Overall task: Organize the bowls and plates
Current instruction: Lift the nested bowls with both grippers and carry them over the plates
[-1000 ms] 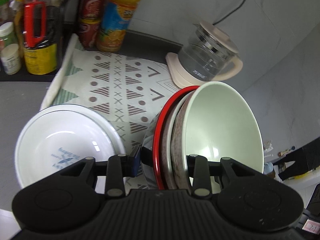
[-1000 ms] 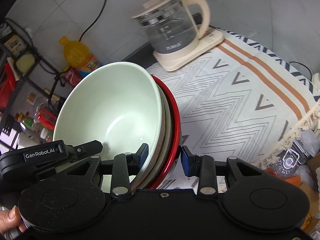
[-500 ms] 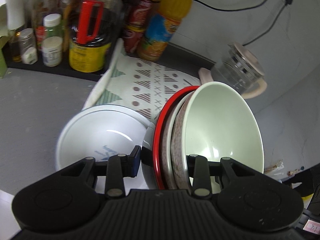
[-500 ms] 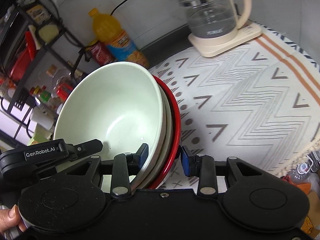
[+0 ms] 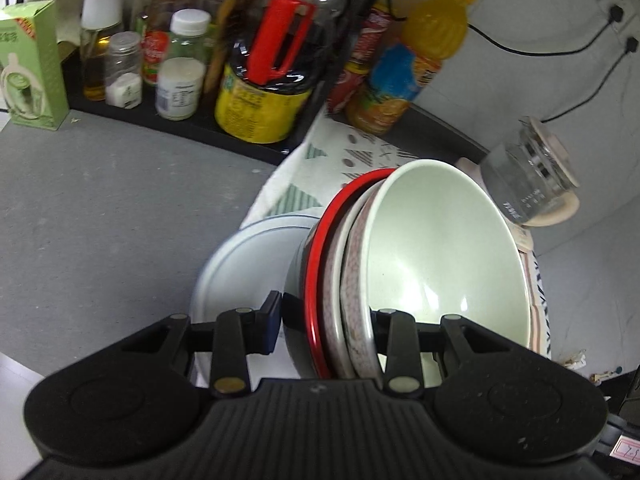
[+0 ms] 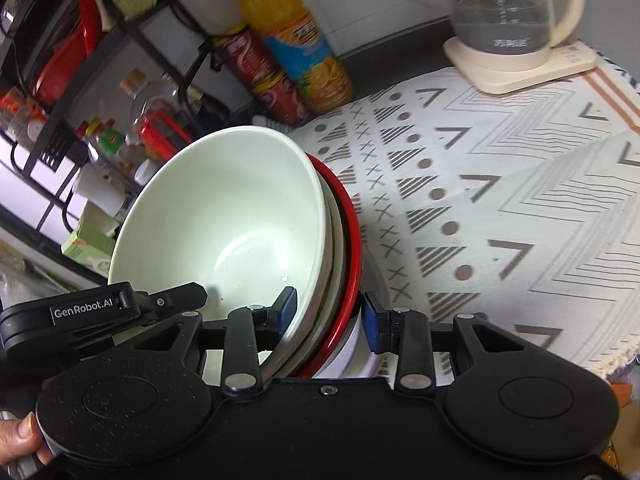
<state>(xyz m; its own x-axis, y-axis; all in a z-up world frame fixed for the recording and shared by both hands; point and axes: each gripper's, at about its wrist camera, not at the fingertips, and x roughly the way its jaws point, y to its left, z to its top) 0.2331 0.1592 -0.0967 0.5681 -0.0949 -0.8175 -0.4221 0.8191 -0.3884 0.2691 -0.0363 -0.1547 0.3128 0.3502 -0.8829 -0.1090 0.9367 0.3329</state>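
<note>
Both tongs, the left gripper (image 5: 326, 330) and the right gripper (image 6: 329, 314), clamp the nested bowl stack (image 5: 400, 272) between them; keep both squeezes equal and lower it level onto the white plate (image 5: 244, 268) just under the left tongs

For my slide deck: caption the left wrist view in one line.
Left tongs clamp a nested stack of bowls above a white plate, bottles lining the grey counter behind.

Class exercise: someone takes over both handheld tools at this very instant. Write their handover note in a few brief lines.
Left tool: shut on the stack of bowls.
Right tool: shut on the same stack, opposite rim.
Things: pale green bowl nested innermost, red-rimmed bowl outermost, stack tilted and carried. White bowl lies beneath, at the patterned cloth edge.
Done: bowls nested and gripped.
Left: set the stack down, possibly into the white bowl.
</note>
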